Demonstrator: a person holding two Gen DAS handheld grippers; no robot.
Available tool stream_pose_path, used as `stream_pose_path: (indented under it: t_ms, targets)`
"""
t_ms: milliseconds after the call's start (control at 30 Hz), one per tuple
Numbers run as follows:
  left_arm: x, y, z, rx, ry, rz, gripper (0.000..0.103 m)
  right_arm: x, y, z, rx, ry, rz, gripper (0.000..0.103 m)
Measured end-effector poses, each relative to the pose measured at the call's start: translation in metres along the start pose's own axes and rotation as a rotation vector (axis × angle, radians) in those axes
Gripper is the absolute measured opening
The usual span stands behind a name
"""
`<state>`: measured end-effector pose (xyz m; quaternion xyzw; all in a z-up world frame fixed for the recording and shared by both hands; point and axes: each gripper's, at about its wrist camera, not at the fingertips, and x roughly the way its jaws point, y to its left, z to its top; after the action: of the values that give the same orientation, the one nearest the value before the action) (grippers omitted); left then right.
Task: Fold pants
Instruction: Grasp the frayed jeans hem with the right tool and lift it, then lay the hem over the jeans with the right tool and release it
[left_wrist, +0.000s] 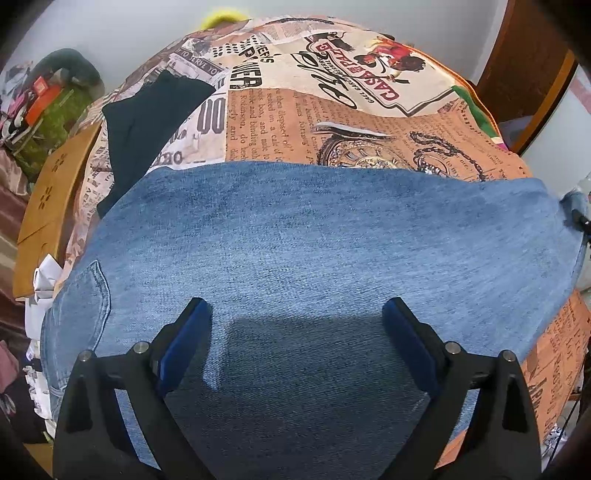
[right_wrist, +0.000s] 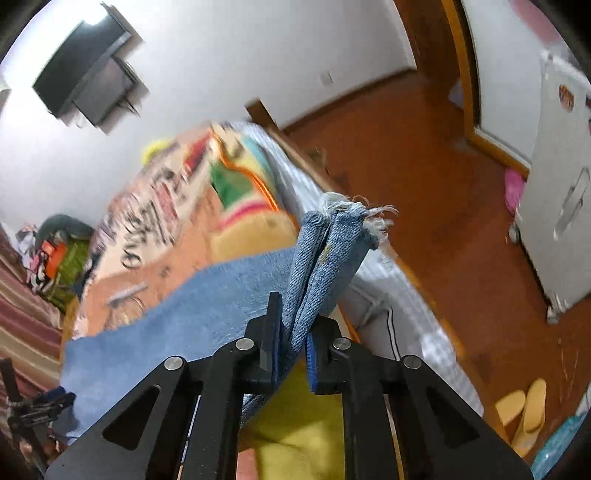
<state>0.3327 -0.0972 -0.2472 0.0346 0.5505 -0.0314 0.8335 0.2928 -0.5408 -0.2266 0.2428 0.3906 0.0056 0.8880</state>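
Bed with a newspaper-print cover (left_wrist: 332, 122) is our work surface. Jeans (left_wrist: 314, 240) lie flat across it, long axis running 9 to 3 in the left view, waist and back pocket (left_wrist: 92, 295) at the 9 end. Leg hems (right_wrist: 343, 229), frayed, are stacked and pinched in our right gripper (right_wrist: 295, 350), lifted off the bed at the 3 end; that view is motion-blurred. Our left gripper (left_wrist: 295, 325) hangs over mid-leg, jaws spread wide, gripping nothing; can't tell if it touches the denim. So the right holds the free end, and the fold likely carries the hems toward 9 over the waist. Denim looks mid-blue, faded, smooth, few wrinkles. A dark garment (left_wrist: 147, 122) sits beyond at 11.
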Motion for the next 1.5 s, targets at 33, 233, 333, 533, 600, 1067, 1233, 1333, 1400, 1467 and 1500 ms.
stream_pose_path:
  t_ms: [33, 233, 333, 533, 600, 1067, 1233, 1333, 1400, 1467, 1500]
  targets:
    - [0.0, 0.0, 0.0, 0.0, -0.002, -0.003, 0.096, -0.005, 0.004, 0.001, -0.014, -0.019, 0.003, 0.008]
    - [-0.02, 0.0, 0.001, 0.024, -0.063, -0.008, 0.095, -0.04, 0.049, 0.016, -0.127, -0.115, 0.045, 0.007]
    - [-0.04, 0.003, 0.0, 0.044, -0.124, 0.006, 0.095, -0.051, 0.076, 0.023, -0.18, -0.153, 0.075, 0.007]
    - [-0.077, 0.027, -0.002, 0.014, -0.211, -0.023, 0.095, -0.073, 0.143, 0.028, -0.28, -0.21, 0.187, 0.007]
    - [-0.085, 0.036, -0.004, 0.008, -0.224, -0.029, 0.095, -0.075, 0.164, 0.025, -0.316, -0.224, 0.212, 0.007]
    - [-0.127, 0.102, -0.039, -0.078, -0.306, -0.033, 0.095, -0.027, 0.297, -0.03, -0.494, -0.071, 0.387, 0.007]
    - [-0.132, 0.115, -0.048, -0.098, -0.318, -0.014, 0.095, 0.002, 0.336, -0.066, -0.595, 0.042, 0.412, 0.007]
    - [-0.132, 0.119, -0.05, -0.109, -0.314, -0.016, 0.095, 0.019, 0.35, -0.088, -0.648, 0.112, 0.416, 0.007]
    - [-0.131, 0.12, -0.051, -0.113, -0.308, -0.018, 0.095, 0.027, 0.358, -0.106, -0.67, 0.162, 0.419, 0.007]
    - [-0.129, 0.121, -0.052, -0.115, -0.303, -0.019, 0.095, 0.036, 0.363, -0.121, -0.698, 0.212, 0.412, 0.007]
    - [-0.128, 0.122, -0.052, -0.116, -0.3, -0.02, 0.095, 0.043, 0.364, -0.131, -0.716, 0.242, 0.404, 0.007]
